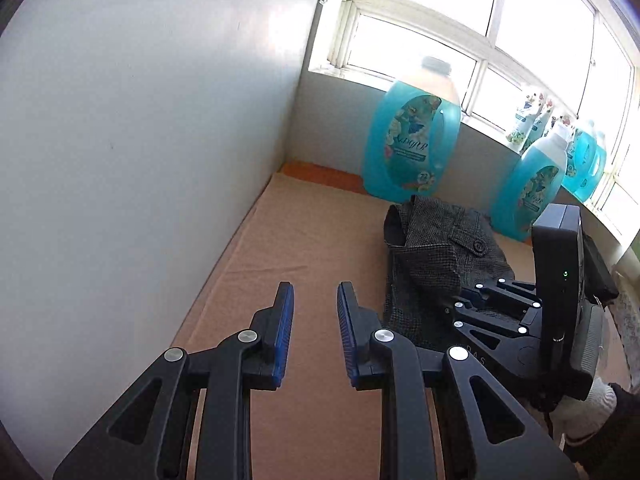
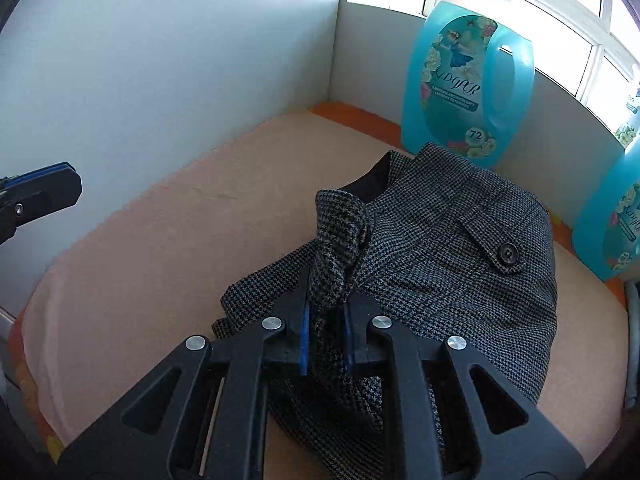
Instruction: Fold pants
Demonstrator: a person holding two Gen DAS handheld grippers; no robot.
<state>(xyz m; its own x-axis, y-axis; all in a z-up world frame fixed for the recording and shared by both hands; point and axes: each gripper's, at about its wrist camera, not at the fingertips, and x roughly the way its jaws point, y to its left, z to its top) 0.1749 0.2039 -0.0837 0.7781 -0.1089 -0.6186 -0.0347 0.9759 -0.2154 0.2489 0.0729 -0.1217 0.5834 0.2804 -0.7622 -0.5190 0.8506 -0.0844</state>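
The grey houndstooth pants [image 2: 460, 248] lie bunched on the peach-covered table [image 2: 160, 248], with a buttoned pocket flap [image 2: 496, 248] facing up. My right gripper [image 2: 326, 312] is shut on a raised fold of the pants [image 2: 338, 240] and lifts it a little. In the left wrist view the pants [image 1: 436, 256] lie to the right, with the right gripper [image 1: 472, 304] on them. My left gripper [image 1: 315, 300] is open and empty above bare table, left of the pants. Its fingertip [image 2: 52, 184] shows at the left edge of the right wrist view.
A large blue detergent bottle [image 2: 468, 68] stands right behind the pants, a second one [image 2: 612, 216] to the right. More bottles [image 1: 584, 160] line the window sill. A white wall [image 1: 140, 140] bounds the table on the left.
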